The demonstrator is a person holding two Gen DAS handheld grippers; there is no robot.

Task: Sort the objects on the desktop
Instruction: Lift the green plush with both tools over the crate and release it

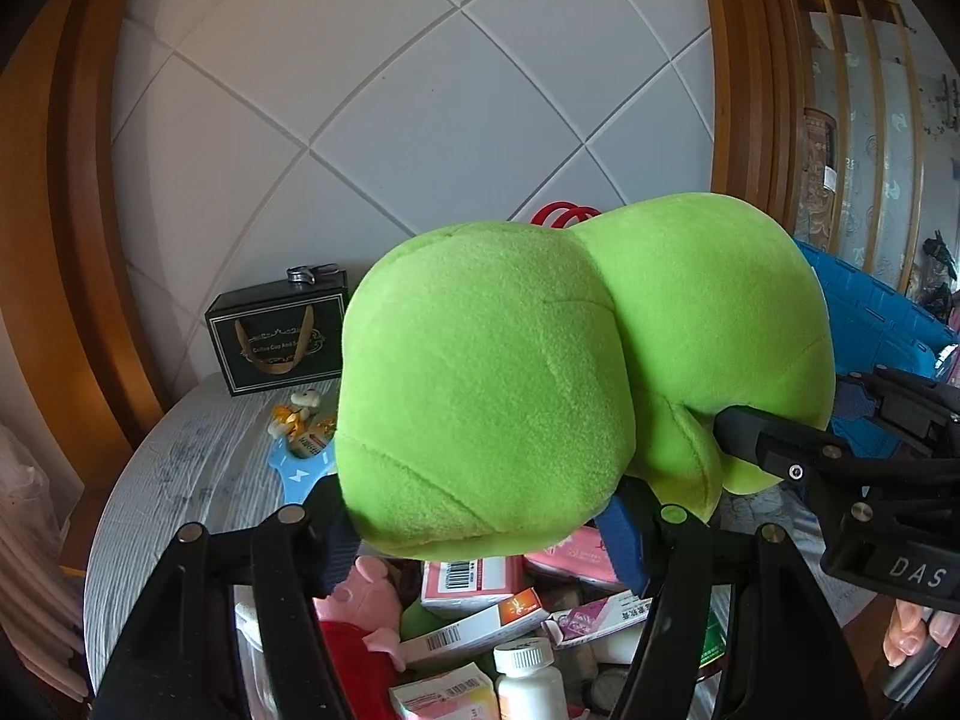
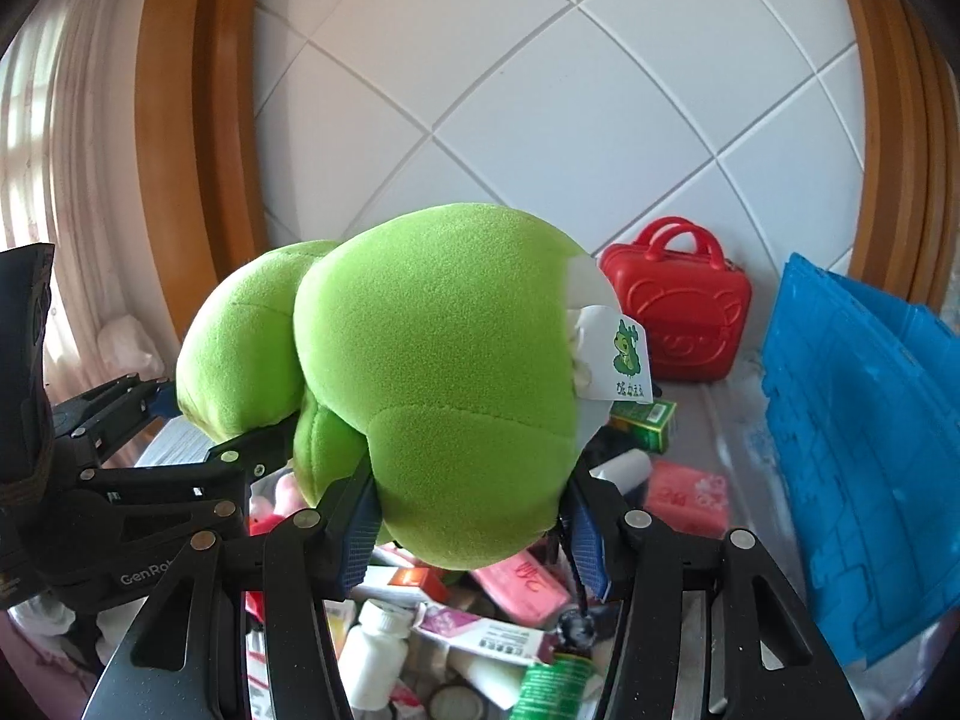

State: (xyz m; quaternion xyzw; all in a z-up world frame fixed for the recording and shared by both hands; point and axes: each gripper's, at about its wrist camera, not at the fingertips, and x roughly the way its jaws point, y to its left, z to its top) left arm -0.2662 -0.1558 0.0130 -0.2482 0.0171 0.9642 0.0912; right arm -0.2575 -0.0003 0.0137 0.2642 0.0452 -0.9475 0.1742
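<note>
Green plush toy point(image 1: 540, 360) clamped by left gripper point(image 1: 480, 531) and right gripper point(image 2: 471, 525), above cluttered boxes point(image 1: 474, 582).

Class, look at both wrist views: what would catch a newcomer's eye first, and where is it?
A big lime-green plush toy fills the centre of both views, gripped by the left gripper and the right gripper above a jumble of boxes and a white pill bottle. Behind stand a glossy red plastic case and a blue plastic crate on the right.

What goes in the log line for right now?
both hand-held grippers shut on soft green plush toy | lifted over box clutter | blue crate beside
</note>
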